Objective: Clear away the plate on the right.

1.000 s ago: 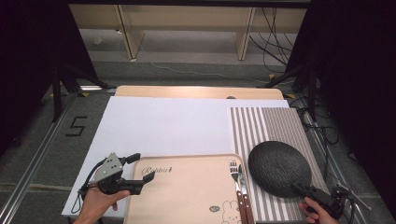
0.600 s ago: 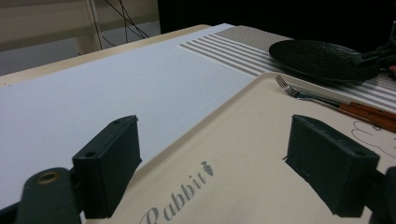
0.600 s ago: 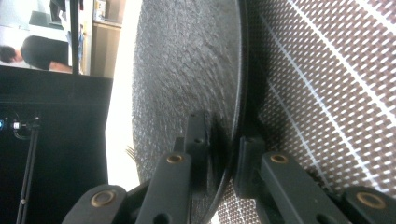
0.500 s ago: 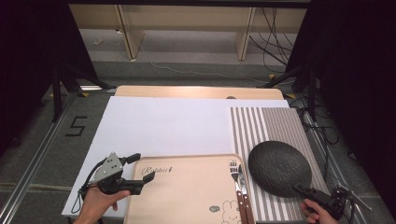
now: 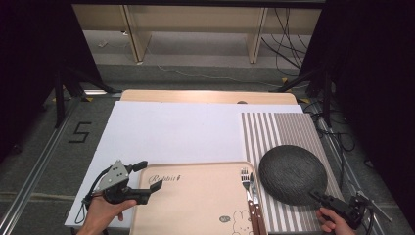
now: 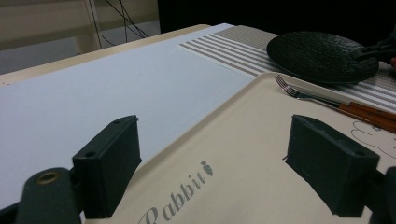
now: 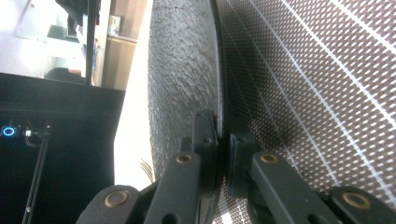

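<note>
I hold my right gripper [image 5: 318, 197] at the near edge of the dark plate [image 5: 292, 173], and its jaws are clenched on the plate's rim, one above and one beneath, as the right gripper view [image 7: 223, 140] shows. The plate sits on the striped mat [image 5: 274, 129], toward the mat's near end, just right of the tray [image 5: 195, 205]. In the right gripper view the plate [image 7: 180, 65] stands edge-on against the woven mat [image 7: 303, 93].

My left gripper [image 5: 143, 181] hovers at the tray's left edge with its jaws spread wide and nothing between them. In the left gripper view [image 6: 212, 161] the two black jaws stand apart over the tray [image 6: 233, 140], straddling its corner near the printed word "Rabbit". A fork [image 5: 245, 183] and a knife [image 5: 254, 188] with brown handles lie side by side along the tray's right edge, close to the plate. The tray lies on the near end of a white sheet [image 5: 171, 132], which spreads beyond it and to the left of the mat. My left hand [image 5: 103, 215] grips the left gripper from below the tray's near-left corner.
</note>
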Action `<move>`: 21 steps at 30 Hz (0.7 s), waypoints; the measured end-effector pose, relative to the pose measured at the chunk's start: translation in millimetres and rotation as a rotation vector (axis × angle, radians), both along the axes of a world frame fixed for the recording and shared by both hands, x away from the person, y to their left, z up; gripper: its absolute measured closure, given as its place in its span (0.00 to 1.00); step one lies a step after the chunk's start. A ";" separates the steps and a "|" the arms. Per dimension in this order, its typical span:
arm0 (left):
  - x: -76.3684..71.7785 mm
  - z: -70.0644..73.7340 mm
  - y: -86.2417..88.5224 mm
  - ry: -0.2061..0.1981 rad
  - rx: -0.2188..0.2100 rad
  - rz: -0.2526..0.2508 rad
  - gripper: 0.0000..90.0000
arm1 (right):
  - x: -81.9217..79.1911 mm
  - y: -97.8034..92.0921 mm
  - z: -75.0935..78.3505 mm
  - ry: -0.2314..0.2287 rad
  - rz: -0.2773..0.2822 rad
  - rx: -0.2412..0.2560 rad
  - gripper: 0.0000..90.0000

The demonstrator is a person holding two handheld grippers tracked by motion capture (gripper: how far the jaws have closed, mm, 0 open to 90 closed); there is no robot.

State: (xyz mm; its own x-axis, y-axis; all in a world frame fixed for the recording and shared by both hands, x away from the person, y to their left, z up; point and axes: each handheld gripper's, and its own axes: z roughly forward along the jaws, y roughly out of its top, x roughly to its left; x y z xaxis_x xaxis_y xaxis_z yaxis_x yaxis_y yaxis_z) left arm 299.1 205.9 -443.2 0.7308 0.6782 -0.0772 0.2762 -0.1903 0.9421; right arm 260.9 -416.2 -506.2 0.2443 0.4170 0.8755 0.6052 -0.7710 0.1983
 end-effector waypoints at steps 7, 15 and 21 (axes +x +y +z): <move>0.1 0.1 0.3 0.001 0.002 0.002 0.19 | 0.8 1.3 4.5 -0.009 -0.038 0.006 0.96; 0.0 0.4 0.5 0.000 0.000 0.001 0.19 | 0.0 -1.2 7.0 0.014 -0.061 0.026 0.96; 0.6 0.5 0.7 -0.005 -0.005 -0.006 0.19 | -3.0 -4.9 3.2 -0.014 -0.074 0.030 0.96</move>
State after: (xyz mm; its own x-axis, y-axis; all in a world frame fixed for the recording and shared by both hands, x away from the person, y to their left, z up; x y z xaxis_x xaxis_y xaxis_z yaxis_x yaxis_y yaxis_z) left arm 299.6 206.7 -442.7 0.7353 0.6733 -0.0774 0.2707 -0.1871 0.9443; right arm 258.0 -421.1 -503.0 0.2609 0.3719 0.8908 0.5439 -0.8190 0.1826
